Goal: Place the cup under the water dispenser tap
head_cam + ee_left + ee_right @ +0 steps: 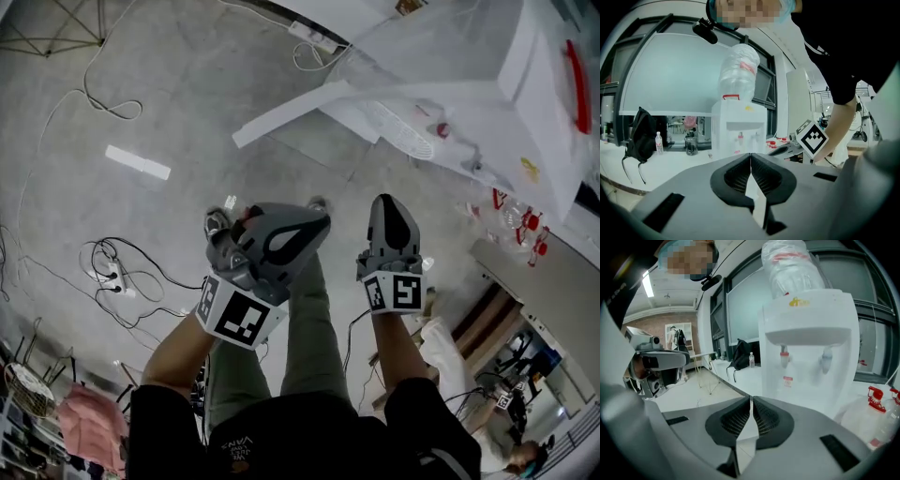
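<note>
The white water dispenser [811,357] stands straight ahead in the right gripper view, with a red tap [784,355] and a blue tap [826,357] under its ledge and a clear bottle [790,266] on top. I also see the dispenser [738,126] farther off in the left gripper view. No cup can be made out in any view. My left gripper [750,154] is shut with nothing between its pads. My right gripper [751,399] is likewise shut and empty. In the head view both the left gripper [317,211] and the right gripper [389,199] hang low over the floor, side by side.
Cables and a power strip [117,279] lie on the floor at the left. A white table [450,94] fills the upper right. Spare water bottles with red caps [881,413] stand right of the dispenser. A black backpack [640,136] and a small bottle [658,142] sit on the counter.
</note>
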A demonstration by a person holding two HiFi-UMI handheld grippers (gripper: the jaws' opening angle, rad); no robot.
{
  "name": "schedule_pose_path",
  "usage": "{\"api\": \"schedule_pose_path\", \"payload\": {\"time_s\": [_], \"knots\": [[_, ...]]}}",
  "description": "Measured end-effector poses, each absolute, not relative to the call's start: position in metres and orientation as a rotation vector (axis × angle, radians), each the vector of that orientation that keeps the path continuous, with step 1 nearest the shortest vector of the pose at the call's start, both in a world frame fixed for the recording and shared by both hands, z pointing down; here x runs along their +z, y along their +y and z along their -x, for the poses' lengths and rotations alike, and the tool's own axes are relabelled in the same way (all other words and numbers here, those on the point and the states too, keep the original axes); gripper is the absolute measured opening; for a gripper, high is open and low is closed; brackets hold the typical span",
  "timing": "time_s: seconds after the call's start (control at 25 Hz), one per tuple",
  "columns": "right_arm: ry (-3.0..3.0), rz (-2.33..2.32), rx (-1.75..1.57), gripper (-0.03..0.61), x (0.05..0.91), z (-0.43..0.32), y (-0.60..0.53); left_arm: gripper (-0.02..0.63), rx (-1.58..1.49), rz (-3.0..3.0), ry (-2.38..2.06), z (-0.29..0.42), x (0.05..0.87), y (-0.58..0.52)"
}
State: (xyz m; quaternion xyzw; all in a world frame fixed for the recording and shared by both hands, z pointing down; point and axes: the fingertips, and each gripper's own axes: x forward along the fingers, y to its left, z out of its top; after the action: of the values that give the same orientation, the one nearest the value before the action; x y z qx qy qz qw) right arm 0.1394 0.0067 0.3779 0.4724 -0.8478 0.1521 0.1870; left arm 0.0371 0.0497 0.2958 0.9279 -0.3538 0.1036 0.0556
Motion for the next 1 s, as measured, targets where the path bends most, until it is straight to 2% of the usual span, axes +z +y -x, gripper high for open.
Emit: {"api": "schedule_pose_path", "payload": {"time_s": [0.4, 0.64, 1.0], "knots": [[-2.194, -1.276, 0.546, 0.046, 0.563, -0.169, -0.013, 0.020, 0.343, -2.736, -1.080, -0.037, 0.416, 0.063], [-2.104, -1.272, 0.595, 0.046, 0.642, -0.189, -0.027, 0.020, 0.311, -2.717, -1.106, -0.044, 0.465, 0.061], [-1.962, -1.090, 0.440, 0.048, 0.742, -0.204, -0.049, 0.021, 0.251, -2.669, -1.149, -0.050, 0.525, 0.052]]}}
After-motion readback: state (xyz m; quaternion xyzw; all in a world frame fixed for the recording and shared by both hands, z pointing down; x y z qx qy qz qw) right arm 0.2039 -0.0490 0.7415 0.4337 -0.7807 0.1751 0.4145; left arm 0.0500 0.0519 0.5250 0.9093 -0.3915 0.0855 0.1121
